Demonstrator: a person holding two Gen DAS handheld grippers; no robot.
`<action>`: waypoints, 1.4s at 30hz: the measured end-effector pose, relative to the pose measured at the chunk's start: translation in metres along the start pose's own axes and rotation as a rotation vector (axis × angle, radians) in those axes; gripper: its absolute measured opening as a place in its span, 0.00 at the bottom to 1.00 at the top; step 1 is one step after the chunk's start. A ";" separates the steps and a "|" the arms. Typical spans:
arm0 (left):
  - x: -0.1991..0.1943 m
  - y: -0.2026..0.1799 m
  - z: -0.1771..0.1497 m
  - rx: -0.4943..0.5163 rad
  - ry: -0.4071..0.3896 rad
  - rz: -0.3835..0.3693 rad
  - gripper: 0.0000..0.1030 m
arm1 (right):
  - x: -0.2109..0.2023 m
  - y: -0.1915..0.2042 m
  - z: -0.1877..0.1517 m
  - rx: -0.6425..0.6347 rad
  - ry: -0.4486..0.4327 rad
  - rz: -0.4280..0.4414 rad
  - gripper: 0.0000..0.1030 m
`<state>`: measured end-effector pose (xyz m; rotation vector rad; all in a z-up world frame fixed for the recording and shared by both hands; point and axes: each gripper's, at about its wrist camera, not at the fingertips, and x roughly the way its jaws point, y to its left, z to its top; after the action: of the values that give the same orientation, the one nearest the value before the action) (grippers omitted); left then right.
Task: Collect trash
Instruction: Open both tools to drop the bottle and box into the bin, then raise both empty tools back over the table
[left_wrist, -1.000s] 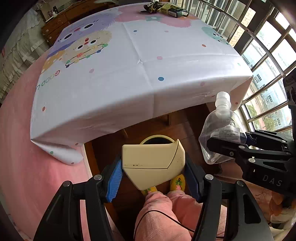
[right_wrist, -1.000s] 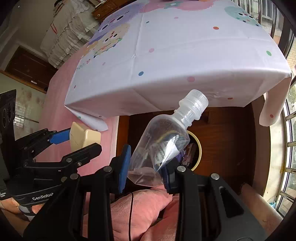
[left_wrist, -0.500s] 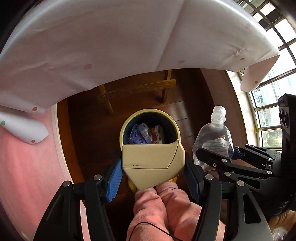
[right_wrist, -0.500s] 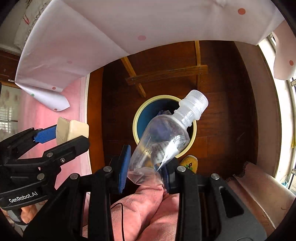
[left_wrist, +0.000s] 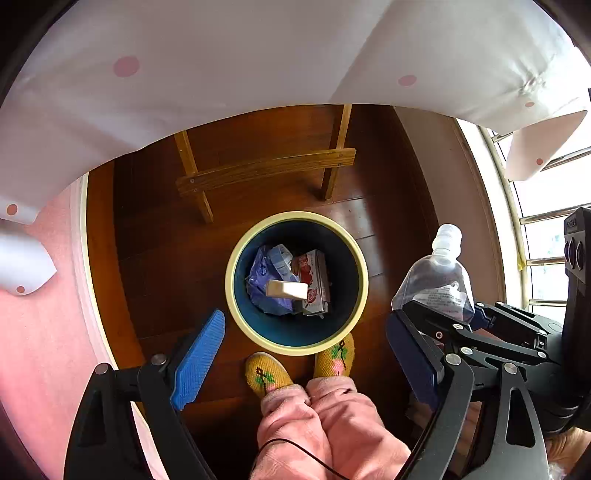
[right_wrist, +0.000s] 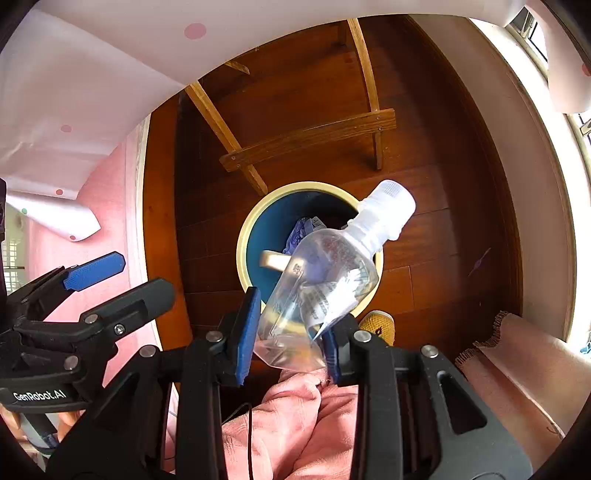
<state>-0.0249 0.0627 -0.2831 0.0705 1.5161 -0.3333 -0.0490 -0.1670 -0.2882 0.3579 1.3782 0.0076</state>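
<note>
A round bin with a cream rim (left_wrist: 231, 258) (right_wrist: 242, 236) and blue inside stands on the wooden floor below me. In it lie a purple wrapper (left_wrist: 258, 280), a red carton (left_wrist: 314, 280) and a cream box (left_wrist: 287, 289) that sits on top. My left gripper (left_wrist: 308, 352) hangs open above the bin's near rim with nothing between its blue pads. My right gripper (right_wrist: 290, 328) is shut on the base of a clear plastic bottle (right_wrist: 325, 280) (left_wrist: 437, 277) with a white cap, tilted up to the right over the bin.
A white spotted tablecloth (left_wrist: 221, 66) overhangs the far side, with wooden table legs and a crossbar (left_wrist: 266, 170) behind the bin. A person's pink trouser legs (left_wrist: 317, 428) and yellow slippers (left_wrist: 267, 373) stand against the bin's near side. Window bars run along the right.
My left gripper has opened and the cream box has dropped into the bin. Both grippers have tilted further down over the bin. The right one still holds the bottle.
</note>
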 end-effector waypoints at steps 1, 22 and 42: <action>0.001 0.002 0.001 -0.002 -0.002 0.007 0.88 | 0.002 0.001 0.001 -0.003 0.002 0.000 0.27; -0.050 0.030 0.009 -0.039 -0.110 0.099 0.88 | 0.018 0.048 0.020 -0.112 0.030 0.018 0.47; -0.119 0.014 0.013 -0.033 -0.180 0.121 0.88 | -0.049 0.042 0.024 -0.027 -0.048 0.010 0.57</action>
<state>-0.0105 0.0934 -0.1676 0.1033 1.3326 -0.2121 -0.0277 -0.1433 -0.2270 0.3410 1.3277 0.0255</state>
